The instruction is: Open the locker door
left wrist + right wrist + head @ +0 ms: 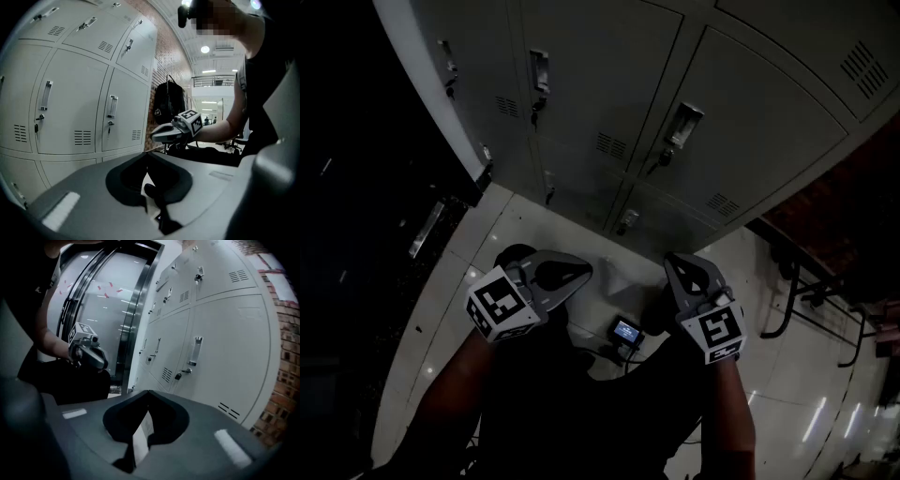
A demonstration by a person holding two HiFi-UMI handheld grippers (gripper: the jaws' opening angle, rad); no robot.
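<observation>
A bank of grey lockers (581,84) stands in front of me, all doors closed. The door (759,122) ahead of my right hand has a vertical handle (684,122) with a key lock under it. My left gripper (584,270) and right gripper (670,260) hover side by side over the floor, well short of the lockers, both shut and empty. In the left gripper view the jaws (145,153) meet at their tips, with locker handles (112,107) to the left. In the right gripper view the jaws (148,392) also meet, with a handle (197,350) beyond them.
A small device with a lit screen (627,331) and a cable lies on the tiled floor between the grippers. Black metal frames (797,291) stand to the right by a brick wall. A black bag (168,101) hangs beside the lockers. A glass door frame (126,310) stands to the left.
</observation>
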